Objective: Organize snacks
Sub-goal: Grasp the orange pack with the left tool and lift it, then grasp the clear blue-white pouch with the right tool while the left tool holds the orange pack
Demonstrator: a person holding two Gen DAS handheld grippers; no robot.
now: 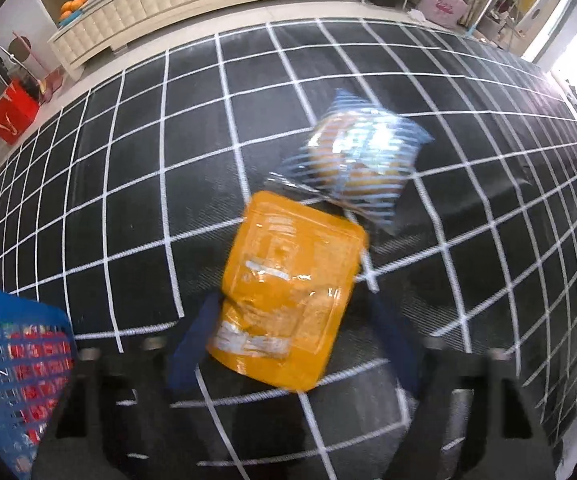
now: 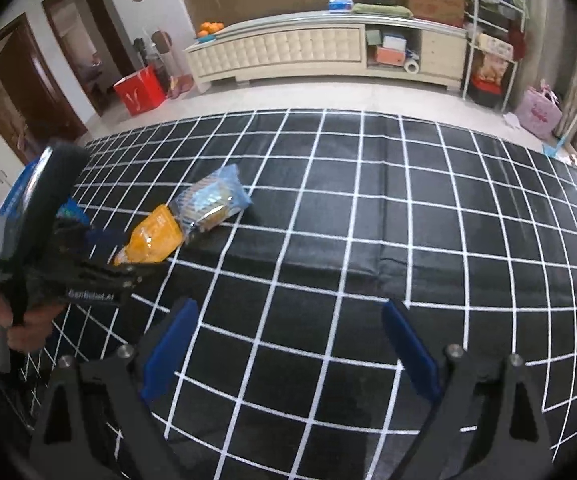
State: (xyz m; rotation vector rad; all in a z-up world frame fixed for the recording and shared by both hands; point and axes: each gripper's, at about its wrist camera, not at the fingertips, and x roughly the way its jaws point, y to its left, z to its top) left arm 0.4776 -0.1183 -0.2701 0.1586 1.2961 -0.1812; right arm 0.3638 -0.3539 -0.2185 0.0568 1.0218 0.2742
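1. While the left tongs stand spread on either side of the orange pouch, nothing is gripped yet; the pouch lies flat on the black gridded surface, its far corner touching or just overlapping the striped blue packet.
2. Judging from this, the step in hand is picking up the orange pouch to put it in the blue basket, which sits at the near left.
3. To do it well, I would bring the blue fingers down until they straddle the pouch's near end, then close gently, since the foil looks slippery and the contents may crush.
4. Lifting straight up before swinging left should keep the neighbouring packet from being dragged along.
5. The right tongs hang released and empty over bare grid, well apart from both snacks.
6. Count: two snacks on the surface, one orange pouch and one striped blue packet; one basket, with red packaging already showing through its mesh, though how many pieces I cannot tell.
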